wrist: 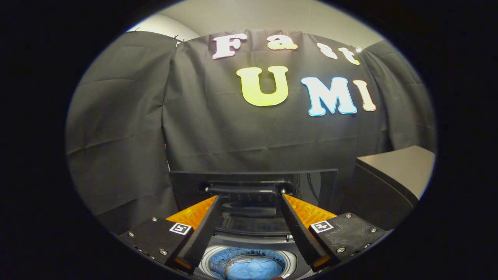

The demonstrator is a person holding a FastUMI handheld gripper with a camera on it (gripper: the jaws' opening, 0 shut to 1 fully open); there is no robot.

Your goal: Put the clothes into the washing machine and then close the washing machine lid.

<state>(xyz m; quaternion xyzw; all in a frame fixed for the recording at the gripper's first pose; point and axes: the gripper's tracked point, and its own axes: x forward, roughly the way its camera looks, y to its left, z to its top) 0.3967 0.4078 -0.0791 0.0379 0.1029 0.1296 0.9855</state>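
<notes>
Gripper view recorded the claw (pixel 249 202) with its two fingers spread apart, the black pads angled toward each other at their far ends and nothing pinched between them. Orange panels backed each finger (pixel 200 233), and a square marker sat on each black finger block.

Directly below and between the fingers lay the washing machine (pixel 249 237), its round drum opening (pixel 249 264) facing up. Blue clothes (pixel 253 269) rested inside the drum, beneath the gap between the fingers. The clothes were apart from both pads.

Just ahead of the fingertips stood the washing machine lid (pixel 186 186), raised upright as a dark panel, with a black hinge or handle bar (pixel 243 190) across its lower part at the level of the fingertips. Whether the pads touched that bar could not be determined.

Beyond the lid hung the black cloth wall (pixel 218 128). To the right of the claw, beside the machine, stood a dark box-like unit (pixel 393 175) with a flat top.
</notes>
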